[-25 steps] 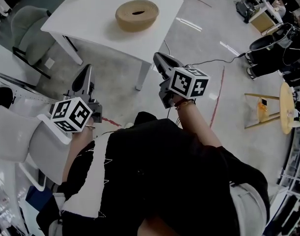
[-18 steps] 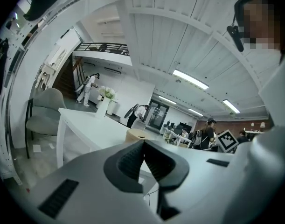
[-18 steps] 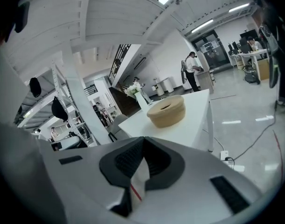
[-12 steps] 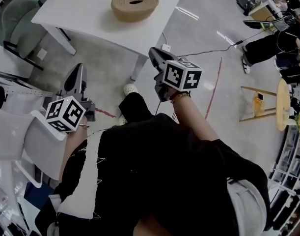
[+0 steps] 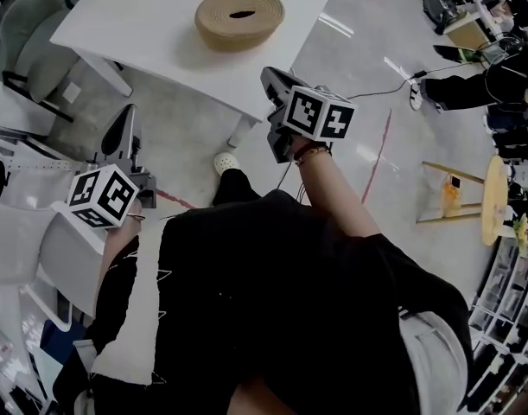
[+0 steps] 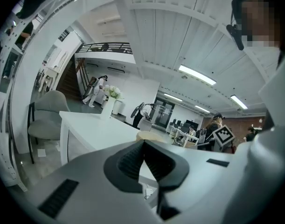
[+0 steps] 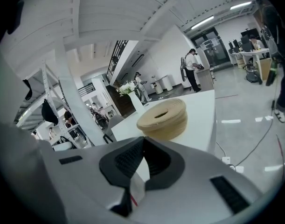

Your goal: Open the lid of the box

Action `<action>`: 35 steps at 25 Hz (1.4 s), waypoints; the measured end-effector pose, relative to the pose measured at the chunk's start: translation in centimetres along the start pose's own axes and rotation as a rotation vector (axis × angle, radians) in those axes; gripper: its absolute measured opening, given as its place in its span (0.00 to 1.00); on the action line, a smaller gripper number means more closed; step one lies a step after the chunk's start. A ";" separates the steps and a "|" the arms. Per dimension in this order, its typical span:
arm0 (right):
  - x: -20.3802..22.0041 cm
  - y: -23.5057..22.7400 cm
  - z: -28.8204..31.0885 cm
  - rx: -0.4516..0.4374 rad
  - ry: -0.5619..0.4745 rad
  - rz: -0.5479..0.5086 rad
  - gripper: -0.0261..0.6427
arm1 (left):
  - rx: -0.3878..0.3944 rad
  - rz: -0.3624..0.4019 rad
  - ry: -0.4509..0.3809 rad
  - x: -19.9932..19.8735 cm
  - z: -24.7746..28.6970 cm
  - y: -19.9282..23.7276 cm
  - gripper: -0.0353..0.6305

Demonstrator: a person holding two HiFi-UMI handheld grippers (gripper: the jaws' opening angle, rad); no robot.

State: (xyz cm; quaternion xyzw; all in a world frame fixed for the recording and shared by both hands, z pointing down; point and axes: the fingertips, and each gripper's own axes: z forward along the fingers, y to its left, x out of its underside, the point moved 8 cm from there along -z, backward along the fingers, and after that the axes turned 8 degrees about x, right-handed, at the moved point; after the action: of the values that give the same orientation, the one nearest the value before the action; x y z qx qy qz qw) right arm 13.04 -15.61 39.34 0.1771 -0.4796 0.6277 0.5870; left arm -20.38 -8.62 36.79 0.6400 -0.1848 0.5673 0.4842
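A round tan woven box (image 5: 239, 17) with a lid that has a dark slot in its top sits on the white table (image 5: 143, 24). In the right gripper view the box (image 7: 163, 119) stands just beyond the jaws. My right gripper (image 5: 268, 74) hovers off the table's near edge, below the box, shut on nothing. My left gripper (image 5: 127, 115) hangs over the floor to the left of the table's leg, also shut and empty. In the left gripper view the box (image 6: 150, 136) shows small behind the closed jaws.
A grey chair (image 5: 34, 24) stands left of the table and a white chair (image 5: 22, 232) is at my left side. A wooden stool (image 5: 488, 197) is at the right. A cable (image 5: 376, 93) and a red line (image 5: 380, 145) cross the floor. A flower vase (image 7: 128, 90) stands on the table's far end.
The table and box have come nearer as the person steps forward; a shoe now shows below the table. Both grippers have risen slightly and stay shut.
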 end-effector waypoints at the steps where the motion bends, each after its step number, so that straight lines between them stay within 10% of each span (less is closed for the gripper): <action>1: -0.6 -0.1 0.6 -0.005 -0.002 -0.002 0.05 | -0.005 -0.002 -0.006 -0.3 0.4 0.4 0.07; 16: -9.7 0.8 7.1 -0.065 -0.026 -0.387 0.16 | -0.083 -0.068 -0.052 -0.8 2.9 3.7 0.07; 35: -5.6 2.2 12.3 -0.138 0.214 -0.824 0.38 | -0.197 -0.099 -0.068 0.2 1.5 5.5 0.07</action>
State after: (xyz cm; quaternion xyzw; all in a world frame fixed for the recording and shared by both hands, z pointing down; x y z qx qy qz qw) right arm 8.21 -28.36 39.93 0.2482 -0.3461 0.3223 0.8454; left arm -23.82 -12.33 39.44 0.6163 -0.2242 0.4997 0.5659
